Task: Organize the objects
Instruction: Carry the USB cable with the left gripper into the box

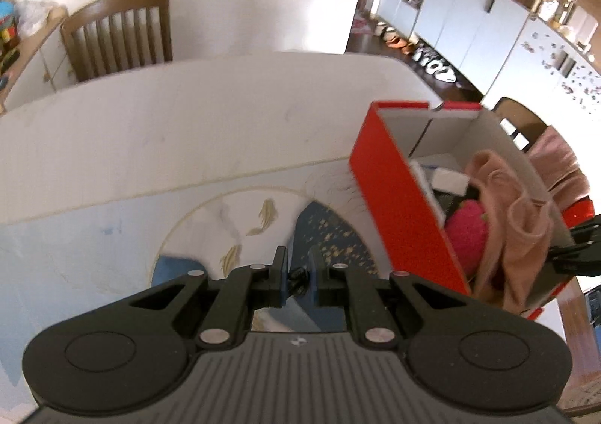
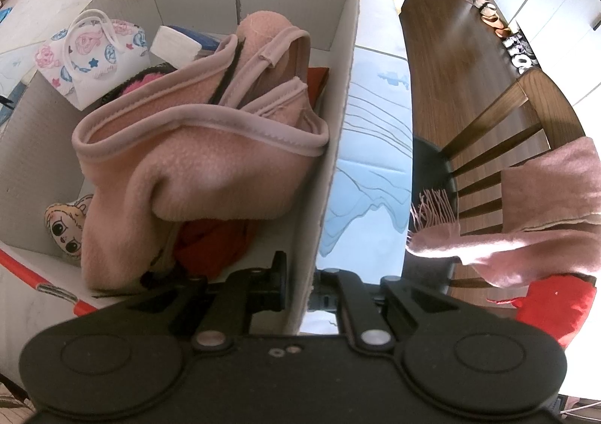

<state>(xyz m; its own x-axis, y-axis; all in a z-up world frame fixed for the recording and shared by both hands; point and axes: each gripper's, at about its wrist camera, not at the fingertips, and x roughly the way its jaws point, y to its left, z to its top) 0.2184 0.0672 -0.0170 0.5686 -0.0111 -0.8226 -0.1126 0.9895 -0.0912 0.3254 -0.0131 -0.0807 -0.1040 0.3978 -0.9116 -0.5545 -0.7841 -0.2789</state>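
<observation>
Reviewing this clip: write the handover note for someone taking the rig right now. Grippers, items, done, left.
Left gripper: nearly shut on a small black thing, held above the table beside the box.
Right gripper: clamped on the side wall of the red-and-white box, one finger inside, one outside.
In the box: pink fleece garment, floral pouch, cartoon-face item, red cloth.
Outside: pink scarf over the chair back.
Left: probably drop the black thing in; the scarf may follow.
</observation>
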